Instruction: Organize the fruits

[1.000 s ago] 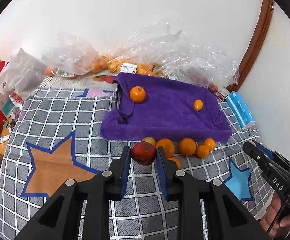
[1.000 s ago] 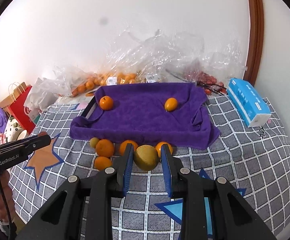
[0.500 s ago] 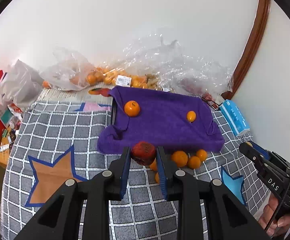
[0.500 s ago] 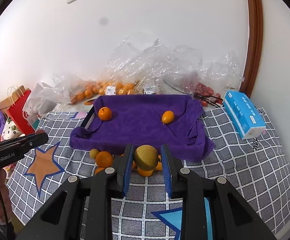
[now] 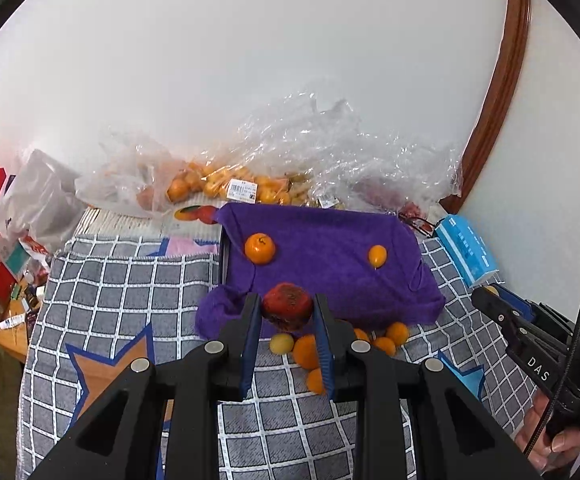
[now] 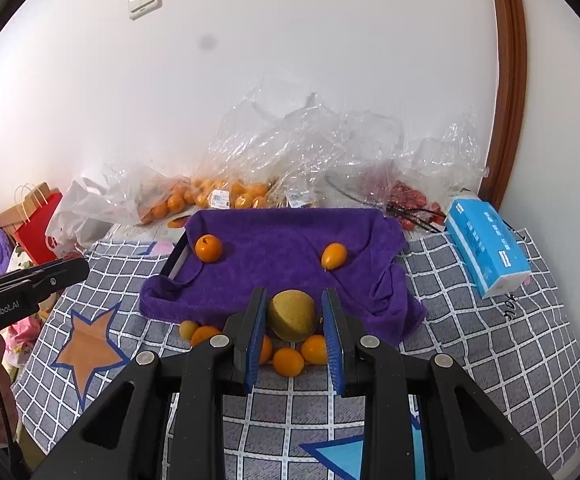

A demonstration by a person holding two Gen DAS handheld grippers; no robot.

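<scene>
Purple fluffy towel (image 6: pixel 290 248) lies over a dark tray on the grey checked blanket w/ star shapes (image 6: pixel 490 360), and that's where the fruit seems to go. Two pieces sit on it already: a round orange tangerine (image 6: pixel 209 248) at the left and a small oval orange fruit (image 6: pixel 333 255) at the right, well apart.

The left gripper (image 5: pixel 287 312) is clamped on a dark red round fruit (image 5: pixel 288 306), held up in the air just over the near edge of the towel. The right gripper (image 6: pixel 295 316) is squeezed on a yellow-green round fruit (image 6: pixel 292 315), also up off the blanket, in front of the towel's near edge.

A little heap of small orange fruits (image 6: pixel 290 360) waits on the blanket just beside the towel's near edge, under both claws.

Step now, I think: carry both fruits to the towel. Pick-up looks done for these 2.

Next move prob. needs both hands to go fwd over the towel, go down low, then let go softly so the round fruits don't roll off. Put them apart from the two there. Then back for the heap.

Clear plastic bags of more fruit (image 5: pixel 218 184) sit by the wall.
</scene>
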